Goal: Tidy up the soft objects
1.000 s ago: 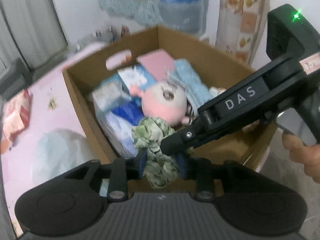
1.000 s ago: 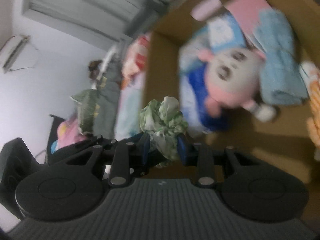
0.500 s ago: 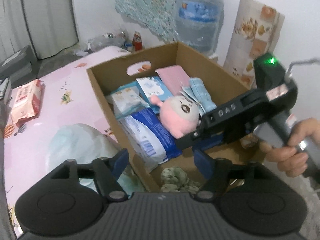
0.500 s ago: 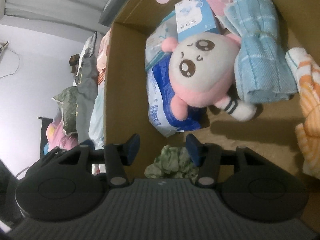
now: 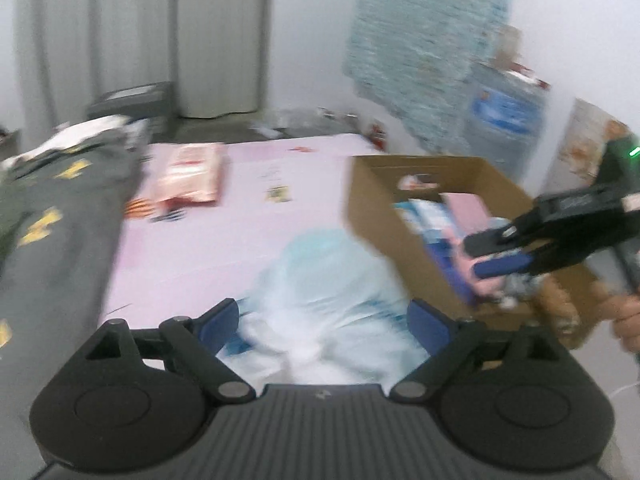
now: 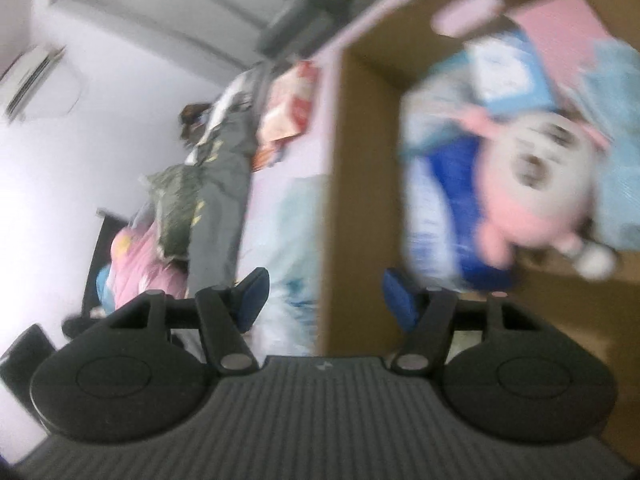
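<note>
At the far left of the left wrist view a grey blanket [image 5: 48, 216] with yellow marks lies heaped along the edge of the bed [image 5: 192, 248], which has a pink sheet. Right of it, toward the far end of the sheet, lies a red and white packet [image 5: 188, 178]. In the middle of the sheet sits a pale blue bag [image 5: 320, 280], blurred. The left tool [image 5: 324, 322] hangs over that bag; its jaws have just been opening and stand wide apart with nothing gripped, only the bag showing through the gap below. Right of the bag stands the box [image 5: 384, 224], its near wall just beside the bag. Over the box's right half reaches the right tool [image 5: 486, 254], held by a hand [image 5: 628, 320] at the frame edge.

The right wrist view is rolled and blurred. At its left the blanket [image 6: 224, 168] and packet [image 6: 292, 104] show again, then the bag [image 6: 296, 232], then the box [image 6: 360, 200]. The right tool's [image 6: 324, 296] jaws have just been opening; they are parted and released, straddling the box's wall without pressing on it. Inside the box, from left to right, lie a blue and white pack [image 6: 440, 208], a pink plush [image 6: 536, 184] with a white face, and a light blue towel [image 6: 620, 152]. A pink packet [image 6: 560, 20] leans at the far end.
</note>
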### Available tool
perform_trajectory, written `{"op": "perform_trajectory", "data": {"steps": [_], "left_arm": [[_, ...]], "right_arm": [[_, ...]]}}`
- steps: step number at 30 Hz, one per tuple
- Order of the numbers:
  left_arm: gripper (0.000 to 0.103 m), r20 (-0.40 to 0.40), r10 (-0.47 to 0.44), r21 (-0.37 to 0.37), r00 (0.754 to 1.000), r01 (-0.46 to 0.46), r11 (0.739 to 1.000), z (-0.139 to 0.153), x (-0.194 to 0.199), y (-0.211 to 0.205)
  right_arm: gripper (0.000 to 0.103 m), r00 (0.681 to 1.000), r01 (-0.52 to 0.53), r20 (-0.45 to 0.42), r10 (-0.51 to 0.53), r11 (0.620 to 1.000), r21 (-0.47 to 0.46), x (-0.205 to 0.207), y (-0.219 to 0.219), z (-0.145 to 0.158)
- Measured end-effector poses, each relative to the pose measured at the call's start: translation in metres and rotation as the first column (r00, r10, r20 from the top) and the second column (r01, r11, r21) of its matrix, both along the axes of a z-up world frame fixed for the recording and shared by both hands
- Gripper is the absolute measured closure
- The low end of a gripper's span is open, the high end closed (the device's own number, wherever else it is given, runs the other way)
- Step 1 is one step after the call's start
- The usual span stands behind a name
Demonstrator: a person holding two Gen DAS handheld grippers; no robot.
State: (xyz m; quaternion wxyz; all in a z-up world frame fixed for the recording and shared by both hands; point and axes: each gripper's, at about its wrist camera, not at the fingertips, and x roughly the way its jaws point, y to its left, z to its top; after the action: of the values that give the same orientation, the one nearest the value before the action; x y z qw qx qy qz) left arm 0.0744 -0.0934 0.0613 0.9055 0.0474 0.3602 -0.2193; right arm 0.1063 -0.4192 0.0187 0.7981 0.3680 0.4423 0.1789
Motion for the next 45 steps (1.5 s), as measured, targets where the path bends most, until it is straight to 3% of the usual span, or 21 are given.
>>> {"op": "perform_trajectory", "data": {"steps": [4,8,14,18,24,31,33,35,39,41,43,45], "left_arm": [[0.011,0.047,0.106,0.074,0.993,-0.109,0.991,-0.02,-0.009,0.031],[0.012,0.04,0.159,0.11,0.986,-0.163,0.981,-0.049,-0.015,0.048],[0.035,0.021,0.238,0.143,0.971,-0.238,0.961,-0.088,-0.013,0.066],[0.037,0.062,0.268,0.144,0.961,-0.275,0.951,-0.094,-0.018,0.08],[0.043,0.103,0.299,0.123,0.949,-0.31,0.943,-0.098,-0.023,0.089],[0.047,0.071,0.314,0.127,0.947,-0.321,0.939,-0.108,-0.015,0.096],[0.047,0.053,0.321,0.124,0.946,-0.325,0.938,-0.111,-0.013,0.098],[0.047,0.04,0.328,0.116,0.944,-0.33,0.937,-0.113,-0.011,0.1],[0.047,0.027,0.329,0.113,0.944,-0.33,0.937,-0.116,-0.009,0.103],[0.047,0.021,0.329,0.121,0.944,-0.329,0.937,-0.117,-0.009,0.104],[0.047,0.013,0.326,0.126,0.945,-0.325,0.937,-0.119,-0.009,0.104],[0.047,0.01,0.325,0.136,0.946,-0.324,0.936,-0.122,-0.011,0.104]], "right_arm": [[0.038,0.988,-0.127,0.076,0.134,0.988,-0.09,0.014,0.055,0.026],[0.037,0.952,-0.277,0.086,0.294,0.946,-0.166,0.035,0.121,0.034],[0.037,0.868,-0.463,0.068,0.492,0.851,-0.249,0.06,0.214,0.023],[0.042,0.839,-0.514,0.018,0.544,0.803,-0.301,0.072,0.255,0.008],[0.045,0.813,-0.54,0.0,0.583,0.754,-0.374,0.073,0.284,-0.005],[0.057,0.787,-0.562,-0.036,0.616,0.692,-0.453,0.079,0.304,-0.024],[0.062,0.788,-0.568,-0.05,0.614,0.692,-0.445,0.085,0.308,-0.031],[0.063,0.807,-0.551,-0.052,0.588,0.719,-0.424,0.094,0.305,-0.034],[0.063,0.885,-0.444,-0.061,0.462,0.795,-0.414,0.119,0.289,-0.039],[0.063,0.907,-0.412,-0.084,0.412,0.833,-0.369,0.127,0.279,-0.041],[0.062,0.903,-0.425,-0.08,0.423,0.846,-0.323,0.125,0.276,-0.038],[0.058,0.87,-0.486,-0.074,0.487,0.824,-0.292,0.117,0.285,-0.032]]}}
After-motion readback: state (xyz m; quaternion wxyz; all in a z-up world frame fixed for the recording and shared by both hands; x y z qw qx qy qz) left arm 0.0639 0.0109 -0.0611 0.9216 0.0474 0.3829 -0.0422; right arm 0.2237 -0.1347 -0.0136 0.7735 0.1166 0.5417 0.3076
